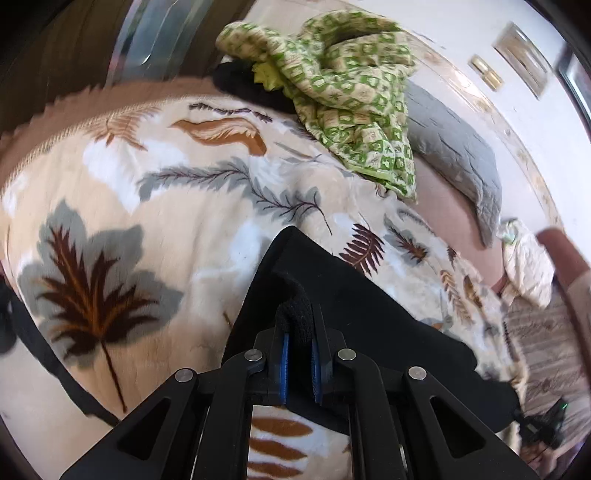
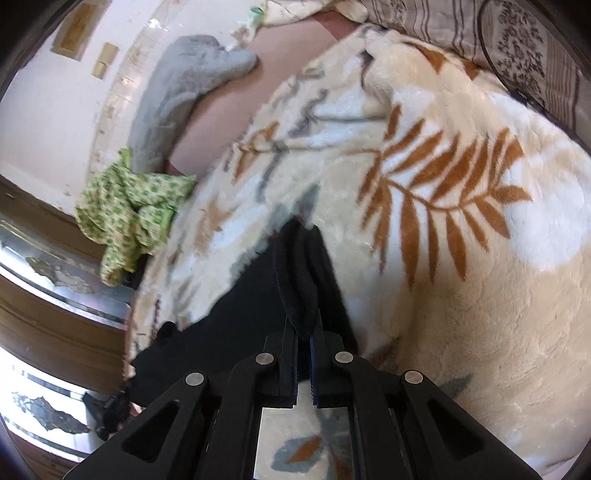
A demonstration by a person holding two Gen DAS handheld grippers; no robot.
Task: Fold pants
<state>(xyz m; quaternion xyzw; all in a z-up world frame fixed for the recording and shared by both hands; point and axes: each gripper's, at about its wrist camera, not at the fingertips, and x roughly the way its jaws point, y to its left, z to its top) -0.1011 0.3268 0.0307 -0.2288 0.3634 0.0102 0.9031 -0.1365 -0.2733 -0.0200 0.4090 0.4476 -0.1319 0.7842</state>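
Pants (image 1: 369,314) look soft & floppy, so hold the edges. Your L claw (image 1: 300,325) & R claw (image 2: 303,295) each pinch black cloth tight.

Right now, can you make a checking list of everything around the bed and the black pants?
Surface: leaf-print blanket covering the bed.
Job's things: black pants lying on the blanket, pinched at two spots.
Clutter: green patterned cloth bunched at the blanket's far edge; grey quilted cushion beside it; a dark item under the green cloth, unclear what.
Grippers: left gripper shut on a fold of the pants; right gripper shut on another fold.
Cables: nothing seen.
Surroundings: white wall with gold-coloured plates; striped cushion at the blanket's edge.
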